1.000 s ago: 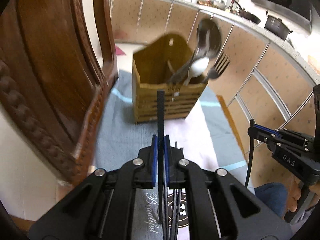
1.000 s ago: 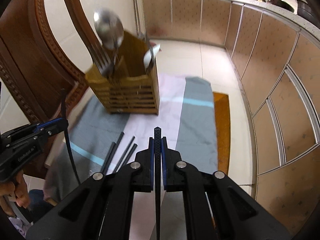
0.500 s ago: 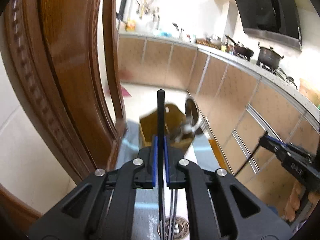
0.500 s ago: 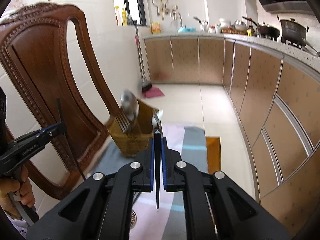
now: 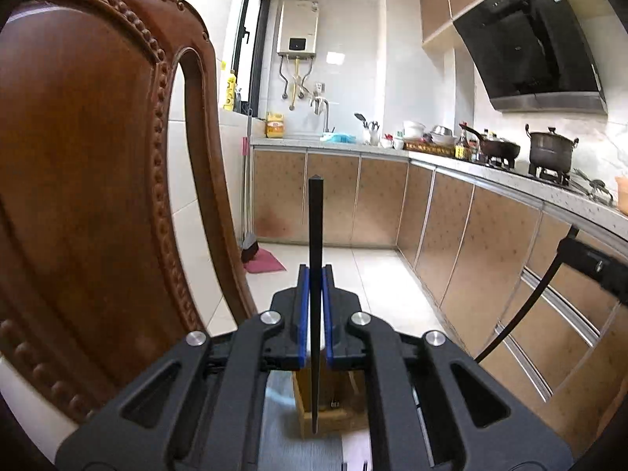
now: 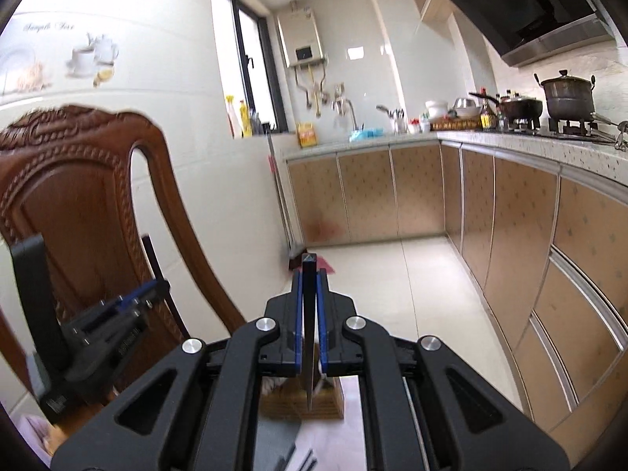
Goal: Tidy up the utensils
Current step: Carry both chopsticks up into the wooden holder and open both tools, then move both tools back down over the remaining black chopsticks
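Your left tool (image 5: 314, 286) points almost level into the kitchen, its blue pads pinching a thin black chopstick (image 5: 314, 235) that stands upright between them. Your right tool (image 6: 309, 290) is posed the same way and grips a second black chopstick (image 6: 308, 294). The slatted wooden utensil holder (image 6: 325, 404) sits low on the table beneath both tools, mostly hidden, so its contents are hard to read. A carved brown wooden chair back (image 5: 98, 196) rises at your left.
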A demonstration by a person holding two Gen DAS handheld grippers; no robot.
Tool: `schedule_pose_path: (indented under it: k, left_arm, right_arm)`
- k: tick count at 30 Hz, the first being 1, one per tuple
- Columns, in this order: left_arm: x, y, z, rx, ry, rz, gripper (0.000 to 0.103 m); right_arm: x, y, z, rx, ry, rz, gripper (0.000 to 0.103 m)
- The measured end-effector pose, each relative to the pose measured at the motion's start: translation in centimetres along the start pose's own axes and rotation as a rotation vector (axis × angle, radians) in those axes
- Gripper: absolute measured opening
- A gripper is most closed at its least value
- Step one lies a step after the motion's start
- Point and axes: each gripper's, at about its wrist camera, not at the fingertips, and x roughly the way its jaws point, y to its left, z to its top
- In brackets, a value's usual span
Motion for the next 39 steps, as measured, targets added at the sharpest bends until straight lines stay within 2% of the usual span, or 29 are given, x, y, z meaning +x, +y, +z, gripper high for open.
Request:
schedule_pose_path:
  k: [4, 8, 14, 22, 25, 27, 29, 33, 37, 39]
  left_arm:
    - [2.6, 0.2, -0.2, -0.032, -0.019, 0.033, 0.006]
    - [5.3, 1.1, -1.5, -0.079, -0.037, 0.034, 0.006]
    - [9.1, 1.7, -4.4, -0.112, 0.007, 0.031, 0.006]
    - [10.8, 2.3, -6.8, -0.131, 0.079, 0.039, 0.007]
    - [10.3, 2.3, -7.0, -0.137, 0.092, 0.031, 0.01]
    - [9.6, 2.0, -7.0, -0.12, 0.088, 0.039, 0.015]
    - [8.7, 1.8, -7.0, -0.104, 0.084, 0.039, 0.03]
    - [6.1, 1.6, -7.5, -0.085, 0.092, 0.047, 0.036]
    - [2.5, 2.3, -9.2, -0.105, 0.134, 0.043, 0.041]
    - [1.2, 2.4, -10.9, -0.097, 0.188, 0.031, 0.043]
  right_arm:
    - [2.7, -0.4, 0.6, 0.018, -0.023, -0.022, 0.007]
    - [6.0, -1.7, -0.6, 0.094, 0.005, 0.013, 0.007]
    - [10.6, -2.2, -3.8, 0.132, 0.079, 0.04, 0.007]
    - [12.6, -1.6, -6.5, 0.095, 0.152, 0.038, 0.007]
    - [12.4, -1.6, -6.8, 0.093, 0.177, 0.027, 0.008]
    - [12.0, -1.5, -7.0, 0.091, 0.187, 0.019, 0.017]
    - [11.1, -1.6, -7.0, 0.093, 0.184, 0.011, 0.027]
    - [8.2, -1.2, -6.8, 0.064, 0.162, -0.004, 0.041]
    - [4.2, -1.3, -7.1, 0.029, 0.13, -0.043, 0.047]
    - [2.2, -1.5, -7.7, 0.018, 0.115, -0.072, 0.047]
